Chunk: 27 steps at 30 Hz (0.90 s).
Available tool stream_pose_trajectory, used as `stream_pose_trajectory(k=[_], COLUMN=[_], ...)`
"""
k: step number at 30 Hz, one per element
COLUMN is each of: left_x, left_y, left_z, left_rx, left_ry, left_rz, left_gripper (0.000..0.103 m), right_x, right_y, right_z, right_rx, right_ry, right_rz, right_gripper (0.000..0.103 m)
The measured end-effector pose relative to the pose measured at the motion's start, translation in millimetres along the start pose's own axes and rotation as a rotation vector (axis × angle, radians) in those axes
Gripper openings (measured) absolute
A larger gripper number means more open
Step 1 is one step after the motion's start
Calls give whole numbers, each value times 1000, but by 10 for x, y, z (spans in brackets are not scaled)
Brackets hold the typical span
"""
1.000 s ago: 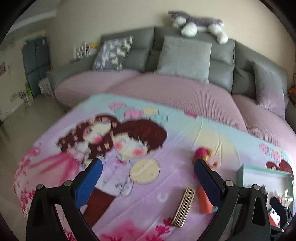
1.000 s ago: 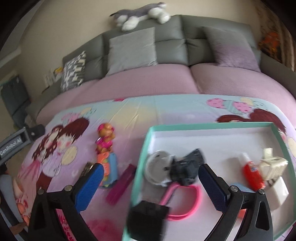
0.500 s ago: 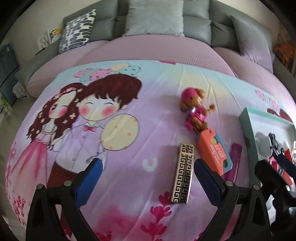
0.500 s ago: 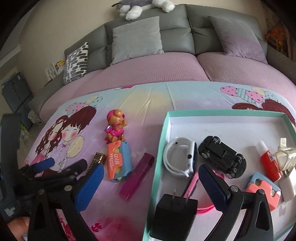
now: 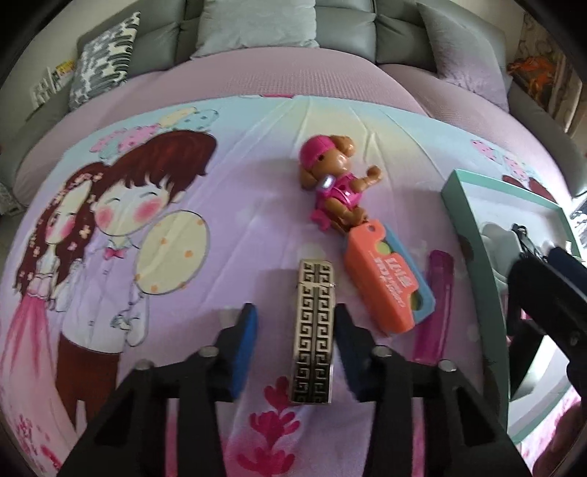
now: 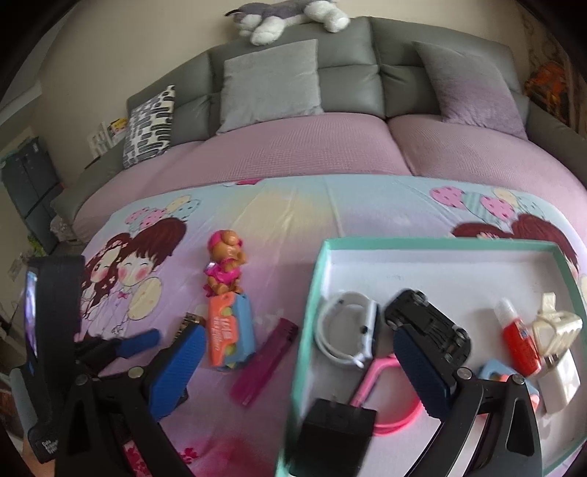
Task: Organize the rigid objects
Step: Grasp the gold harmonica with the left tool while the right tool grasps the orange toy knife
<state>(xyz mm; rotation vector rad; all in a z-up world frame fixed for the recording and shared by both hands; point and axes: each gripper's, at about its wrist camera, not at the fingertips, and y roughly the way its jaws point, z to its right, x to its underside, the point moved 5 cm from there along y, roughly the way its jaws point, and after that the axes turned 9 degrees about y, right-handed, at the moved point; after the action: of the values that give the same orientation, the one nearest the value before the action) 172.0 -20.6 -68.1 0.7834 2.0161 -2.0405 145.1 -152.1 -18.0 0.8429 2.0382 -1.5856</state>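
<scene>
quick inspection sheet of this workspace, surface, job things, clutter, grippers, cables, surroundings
surface: cartoon-print cloth over the work surface, wrinkled.
job's things: gold patterned bar flat on the cloth; toy dog, orange-and-blue case and magenta stick beside it; teal-rimmed tray holds a black toy car, white watch, glue tube, black plug adapter and pink band.
clutter: nothing seen.
grippers: left gripper closing astride the bar, a gap showing at one pad; right gripper open over the tray's edge, holding nothing.
cables: nothing seen.
surroundings: grey sofa with cushions, plush toy on top.
</scene>
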Motion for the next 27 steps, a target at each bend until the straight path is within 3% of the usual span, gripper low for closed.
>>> stream_pose_trajectory(k=[5,8,19,21,23,27], left_x=[19,40,208,223,227,223], left_y=[-2,-3,-77,-75,-71,-65], left_z=[-72,-170,-669,-714,-729,-729], left_rx=[33,42,-87,-72,-64,-68], left_ry=[-28,-62,-164,-183,-188,-184], left_rz=[2,3,-24,-20,-18,-17], left_gripper=[22,21,21,22,22,22], right_x=[-31,6,143,178,209,278], right_y=[68,146,483,552,631,773], right_z=[-201,-256,-558,-610,-640,-635], right_rx=[-18,-23,-15,-6,-1,21], right_ry=[-56,-69,-182,-203,-212,-217], right_rz=[-5,-29,-124,-144,-163,-205], right_gripper=[101,97,76,67,66,54])
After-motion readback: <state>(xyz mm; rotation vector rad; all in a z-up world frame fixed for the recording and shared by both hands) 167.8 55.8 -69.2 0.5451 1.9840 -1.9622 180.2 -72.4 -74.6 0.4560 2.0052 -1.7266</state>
